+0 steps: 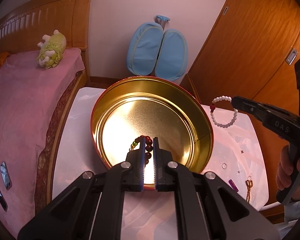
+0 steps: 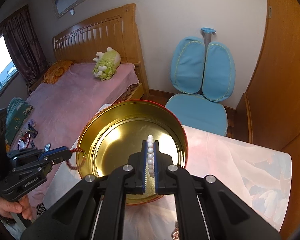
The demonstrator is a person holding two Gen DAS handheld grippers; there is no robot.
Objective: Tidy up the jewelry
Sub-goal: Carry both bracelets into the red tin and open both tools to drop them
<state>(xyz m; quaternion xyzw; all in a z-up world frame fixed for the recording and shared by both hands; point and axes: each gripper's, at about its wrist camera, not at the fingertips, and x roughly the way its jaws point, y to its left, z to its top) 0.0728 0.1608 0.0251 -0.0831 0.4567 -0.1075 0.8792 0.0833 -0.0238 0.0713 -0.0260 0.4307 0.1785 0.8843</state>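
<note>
A round gold tin (image 1: 190,104) with a red outside stands open on the cloth-covered table. My left gripper (image 1: 149,139) hovers over the tin's near side, shut on a dark red bead bracelet (image 1: 149,147) that has a few green and yellow beads. My right gripper (image 1: 233,102) is to the right of the tin, shut on a white bead bracelet (image 1: 224,112) with one red bead, which hangs as a loop. In the right wrist view, the right gripper (image 2: 150,142) pinches the white bracelet (image 2: 150,156) over the tin (image 2: 130,108). There the left gripper (image 2: 69,155) holds the dark bracelet (image 2: 76,160) at the tin's left rim.
Small pieces lie on the table cloth (image 1: 240,140) right of the tin: a ring (image 1: 224,165), a purple item (image 1: 233,185), a brown bead string (image 1: 249,190). A pink bed (image 1: 20,100) with a plush toy (image 1: 51,50) is left, a blue chair (image 1: 156,52) behind, a wooden wardrobe (image 1: 250,40) right.
</note>
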